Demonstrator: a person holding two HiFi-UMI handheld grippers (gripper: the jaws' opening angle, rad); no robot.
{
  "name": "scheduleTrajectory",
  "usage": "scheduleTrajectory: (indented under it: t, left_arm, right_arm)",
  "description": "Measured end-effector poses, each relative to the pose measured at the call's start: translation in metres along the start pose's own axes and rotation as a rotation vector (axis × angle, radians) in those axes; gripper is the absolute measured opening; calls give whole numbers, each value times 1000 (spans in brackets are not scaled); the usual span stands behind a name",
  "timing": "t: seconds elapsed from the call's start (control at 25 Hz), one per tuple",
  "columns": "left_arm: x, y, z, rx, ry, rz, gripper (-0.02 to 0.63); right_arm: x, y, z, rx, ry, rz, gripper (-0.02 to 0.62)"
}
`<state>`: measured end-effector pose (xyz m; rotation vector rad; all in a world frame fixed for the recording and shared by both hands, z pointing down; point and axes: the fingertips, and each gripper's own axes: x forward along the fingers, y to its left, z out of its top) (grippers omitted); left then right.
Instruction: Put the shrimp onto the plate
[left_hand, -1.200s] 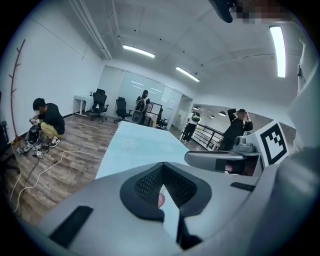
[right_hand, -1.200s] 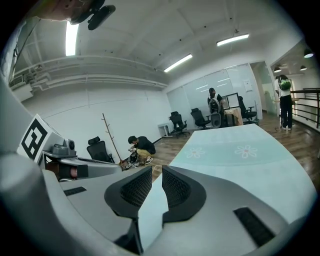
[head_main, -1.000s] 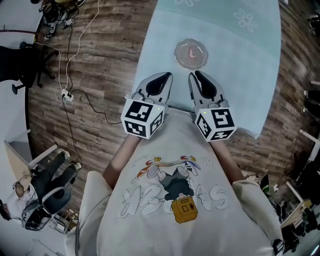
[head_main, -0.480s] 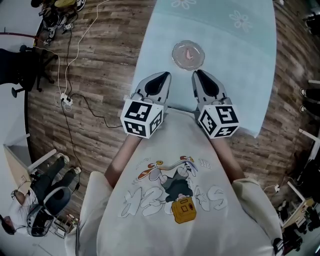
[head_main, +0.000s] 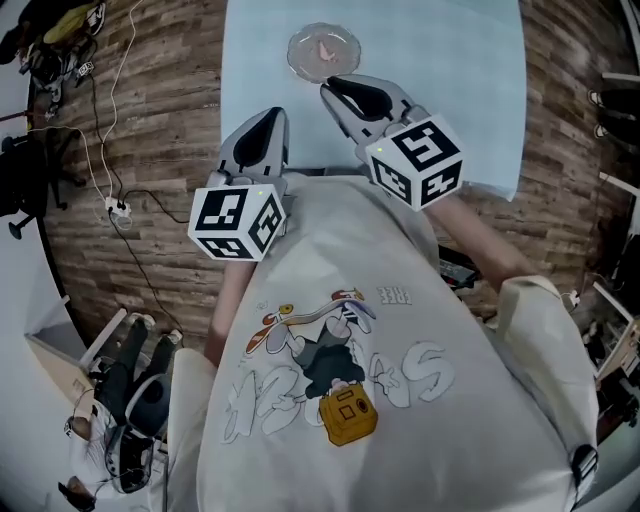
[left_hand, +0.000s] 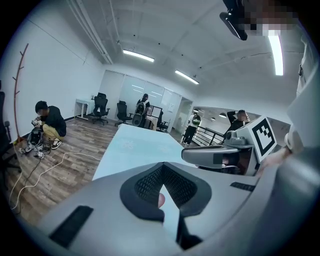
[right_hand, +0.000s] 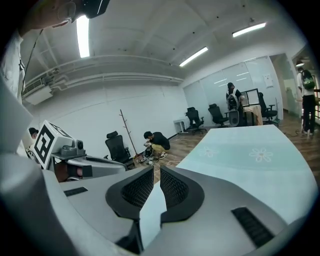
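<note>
The pink shrimp (head_main: 326, 47) lies on the round clear glass plate (head_main: 298, 60). The plate stands on the pale blue cloth-covered bench (head_main: 450, 60), near the bench's middle line.

**Left claw** (head_main: 275, 118)
- It is held over the near edge of the bench, well apart from the plate.
- In the left gripper view the left claw (left_hand: 161, 172) has its two black ribbed pads pressed together at the tips.
- A small pinkish rounded shape (left_hand: 160, 200) shows in the gap behind the tips. What it is cannot be told.

**Right claw** (head_main: 333, 86)
- In the head view its tips lie just beside the near rim of the plate. Its height over the bench cannot be told.
- In the right gripper view the right claw (right_hand: 156, 175) has its pads all but together. Only a narrow slit remains, and nothing stands in it.

Both gripper views look out level across the bench top. Brown wooden plank floor (head_main: 150, 120) lies to either side of the bench.
</note>
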<state>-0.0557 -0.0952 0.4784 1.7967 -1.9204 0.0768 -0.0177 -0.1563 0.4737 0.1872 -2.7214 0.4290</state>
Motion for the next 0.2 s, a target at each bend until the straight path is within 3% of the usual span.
scheduleTrajectory:
  t: [0.2]
  left_arm:
    - [10, -2, 1, 8, -3, 12, 8]
  right_arm:
    - [-6, -10, -4, 48, -17, -15, 60]
